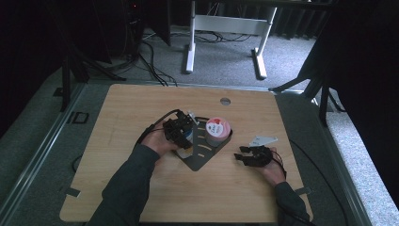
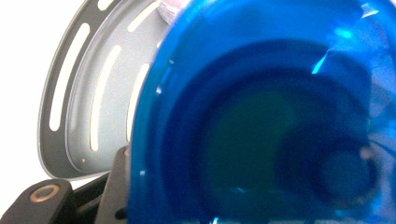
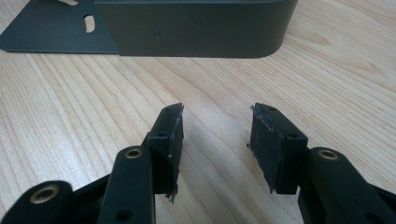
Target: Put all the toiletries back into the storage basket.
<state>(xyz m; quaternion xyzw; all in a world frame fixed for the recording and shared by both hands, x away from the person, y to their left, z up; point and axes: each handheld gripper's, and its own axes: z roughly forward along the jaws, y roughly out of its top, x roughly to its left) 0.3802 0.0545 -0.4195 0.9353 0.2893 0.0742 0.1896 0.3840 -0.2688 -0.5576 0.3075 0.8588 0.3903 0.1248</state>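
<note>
the wooden tabletop (image 1: 141,188) carries a dark metal rack (image 1: 200,157) at its middle. a pink-lidded tub (image 1: 218,131) sits on the rack's far side. at the rack's left edge, the left tongs (image 1: 181,133) are clamped on a blue cup (image 2: 261,121). right of the rack, the right tongs (image 3: 215,140) rest half open, empty.
</note>
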